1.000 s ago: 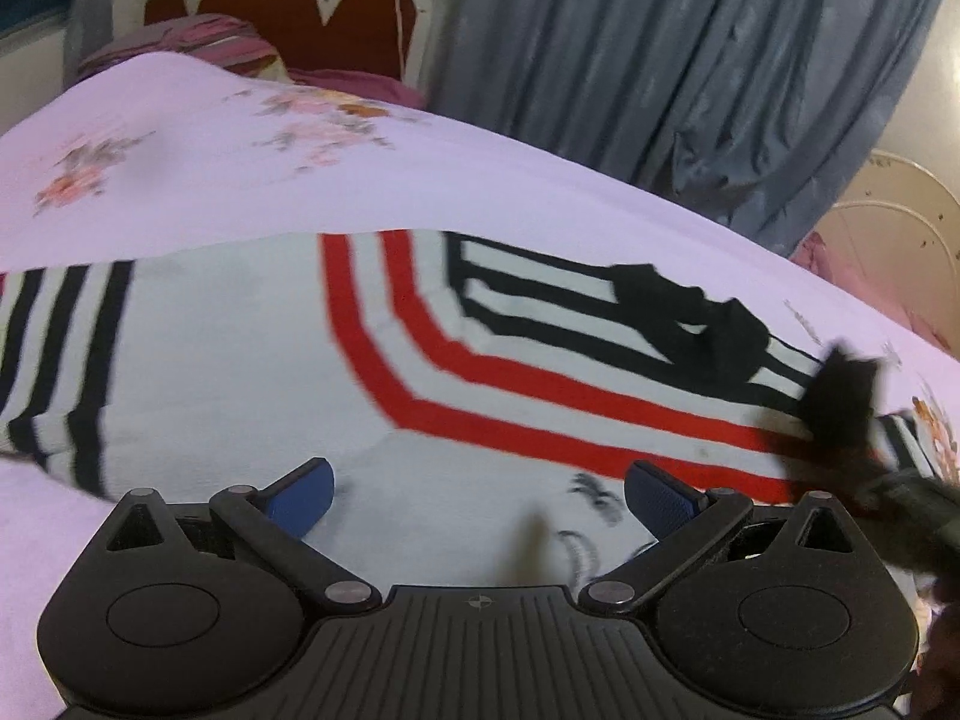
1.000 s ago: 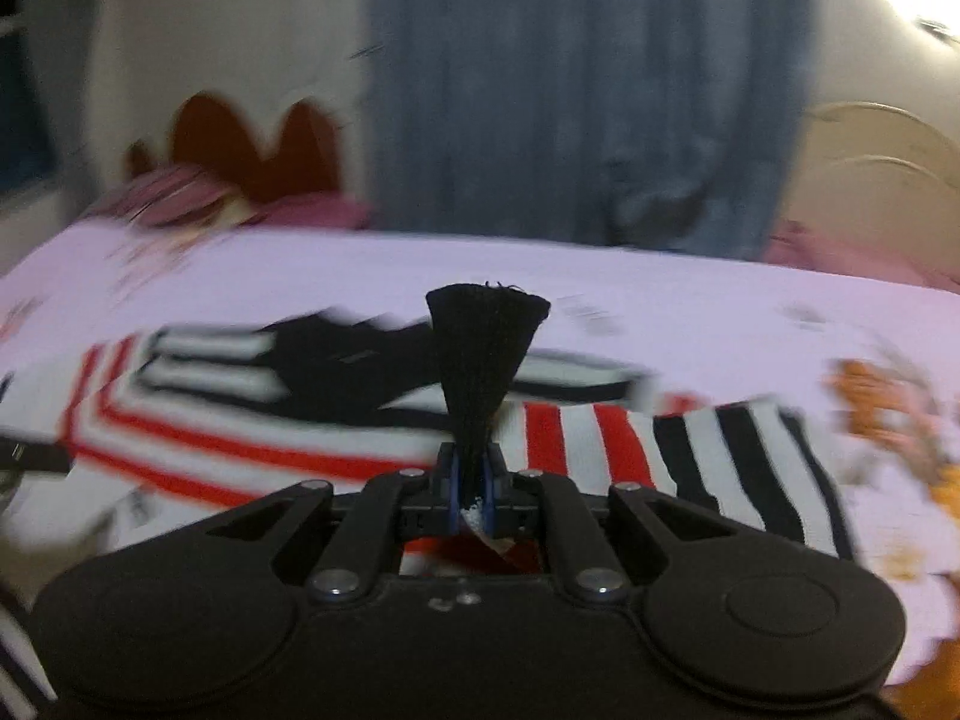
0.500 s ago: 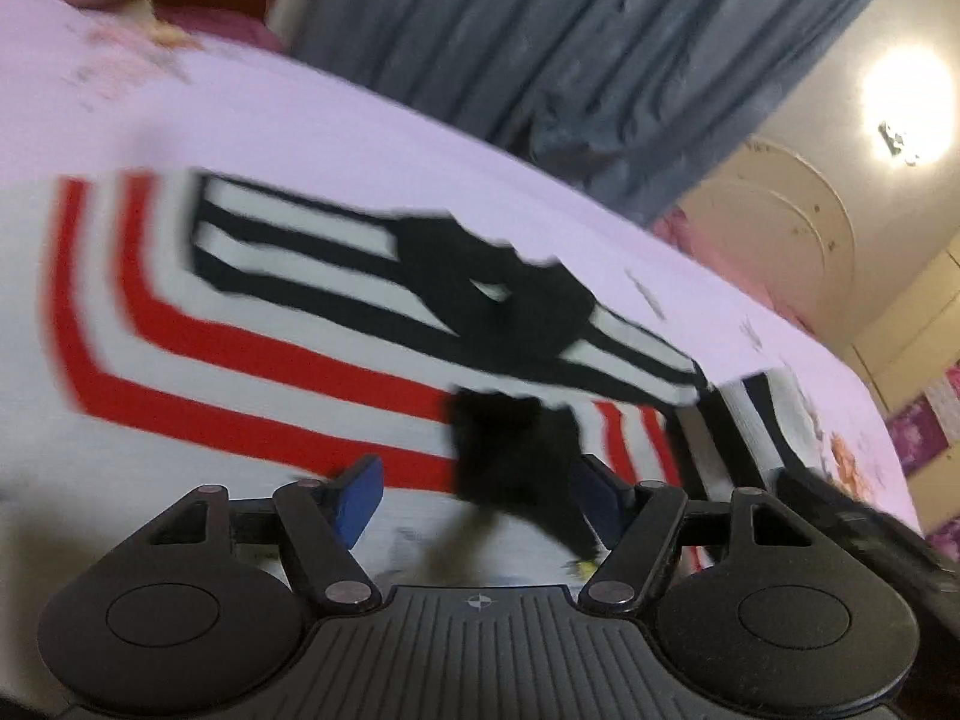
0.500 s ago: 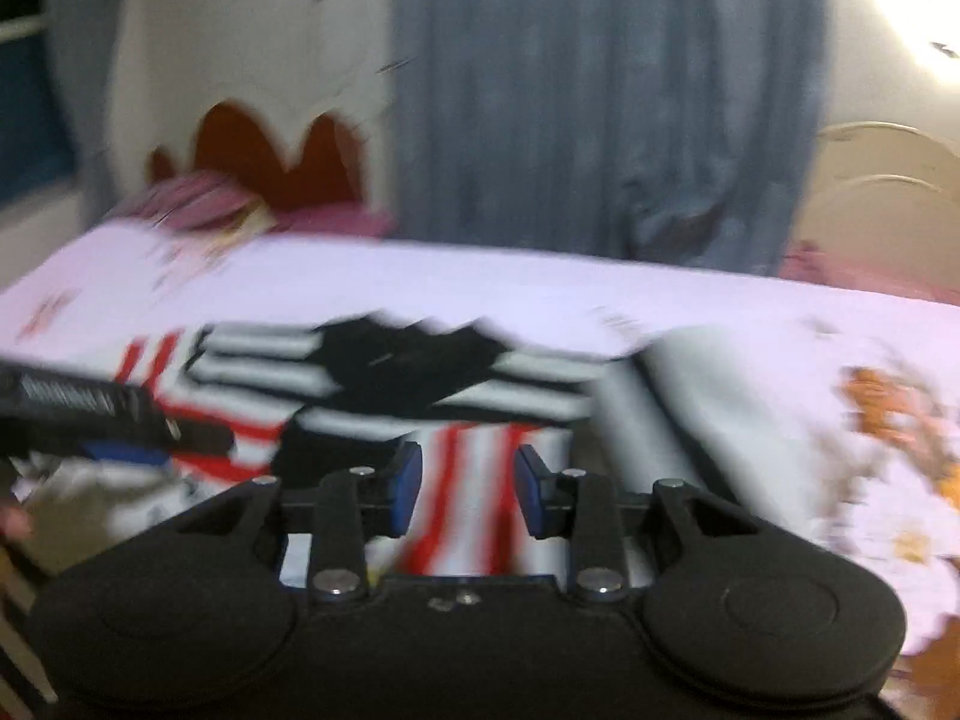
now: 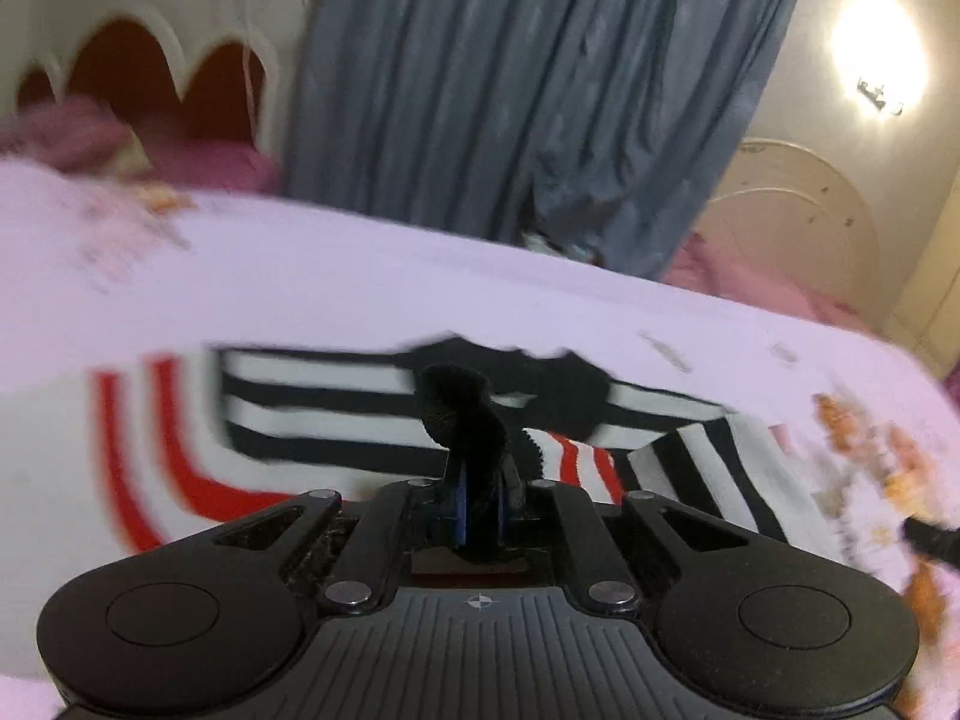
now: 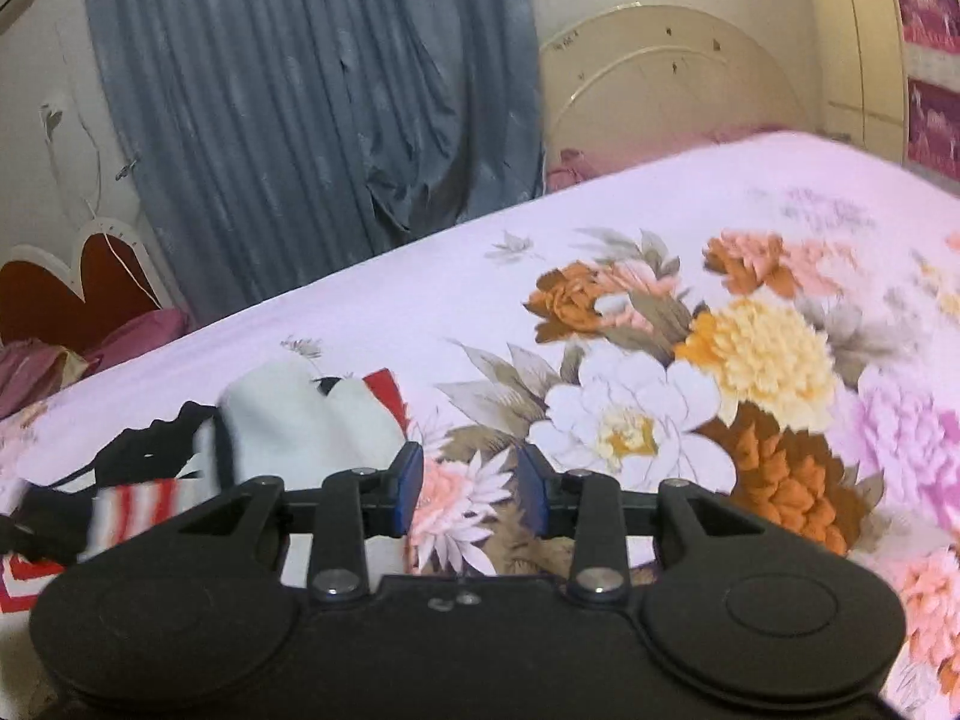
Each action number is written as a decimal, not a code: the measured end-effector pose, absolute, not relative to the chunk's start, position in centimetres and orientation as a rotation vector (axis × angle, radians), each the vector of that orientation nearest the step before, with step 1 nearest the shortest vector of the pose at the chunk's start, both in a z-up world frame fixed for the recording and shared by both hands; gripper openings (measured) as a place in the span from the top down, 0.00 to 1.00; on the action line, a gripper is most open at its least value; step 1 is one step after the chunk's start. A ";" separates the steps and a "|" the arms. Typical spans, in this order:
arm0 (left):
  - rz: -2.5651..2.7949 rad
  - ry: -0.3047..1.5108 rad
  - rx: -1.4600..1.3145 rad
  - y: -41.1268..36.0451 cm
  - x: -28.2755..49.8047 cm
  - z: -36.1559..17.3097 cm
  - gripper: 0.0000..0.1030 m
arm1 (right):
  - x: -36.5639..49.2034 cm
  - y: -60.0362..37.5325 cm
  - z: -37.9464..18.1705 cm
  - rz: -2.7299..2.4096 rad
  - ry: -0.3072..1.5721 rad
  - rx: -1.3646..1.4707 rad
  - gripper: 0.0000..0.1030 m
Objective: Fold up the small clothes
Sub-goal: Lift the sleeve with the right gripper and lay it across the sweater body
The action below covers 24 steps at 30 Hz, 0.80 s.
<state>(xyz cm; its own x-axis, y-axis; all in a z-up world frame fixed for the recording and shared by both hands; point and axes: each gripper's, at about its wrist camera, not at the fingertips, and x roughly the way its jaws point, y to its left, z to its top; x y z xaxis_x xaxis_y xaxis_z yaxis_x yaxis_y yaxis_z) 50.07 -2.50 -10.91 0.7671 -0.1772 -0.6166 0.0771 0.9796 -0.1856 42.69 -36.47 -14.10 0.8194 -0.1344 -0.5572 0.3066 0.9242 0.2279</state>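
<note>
Handoff done on the striped jumper [image 5: 336,414].
Left gripper [image 5: 478,507] just clamped, looks like, its black cuff [image 5: 462,420]; right gripper [image 6: 471,495] let go, jaws half-open, empty over the bedspread [image 6: 660,228].

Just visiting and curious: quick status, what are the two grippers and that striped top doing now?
Left gripper shut on black cuff. Right gripper open, empty, over floral bedsheet. Striped top lying partly folded. Nothing in the way.

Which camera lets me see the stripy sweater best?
The left wrist view. The striped sweater spreads across the bedsheet there, red and black stripes showing, its black cuff pinched in the shut left gripper. The right wrist view catches only a bunched corner at its left edge, beside the open, empty right gripper.
</note>
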 end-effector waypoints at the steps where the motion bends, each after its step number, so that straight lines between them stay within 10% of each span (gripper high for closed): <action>1: -0.124 0.702 -0.132 -2.0 50.2 -11.5 0.93 | 42.8 -36.5 -14.3 -0.230 0.571 0.322 0.65; 7: -0.085 0.780 -0.160 -1.3 51.0 -14.6 0.92 | 44.4 -35.6 -16.0 -0.147 0.648 0.337 0.61; 9: -0.066 0.780 -0.156 -1.1 50.4 -14.8 0.81 | 45.0 -35.4 -16.2 -0.131 0.659 0.320 0.60; 11: -0.035 0.767 -0.153 -0.9 50.6 -15.2 0.45 | 45.9 -35.7 -16.2 -0.117 0.653 0.328 0.60; 14: -0.042 0.769 -0.199 0.0 51.5 -15.5 0.44 | 48.2 -37.1 -16.1 -0.095 0.639 0.389 0.55; 18: -0.087 0.809 -0.200 -0.5 52.7 -16.8 0.56 | 52.1 -39.2 -18.2 -0.060 0.704 0.539 0.54; 20: -0.116 0.797 -0.185 -0.7 52.6 -16.6 0.95 | 53.5 -39.6 -19.0 -0.013 0.729 0.604 0.54; 22: -0.090 0.701 -0.204 -0.2 51.3 -15.6 0.95 | 54.0 -39.1 -18.9 0.019 0.743 0.548 0.93; 24: -0.044 0.681 -0.167 0.0 50.6 -15.9 0.95 | 53.5 -37.8 -18.1 -0.020 0.708 0.399 0.93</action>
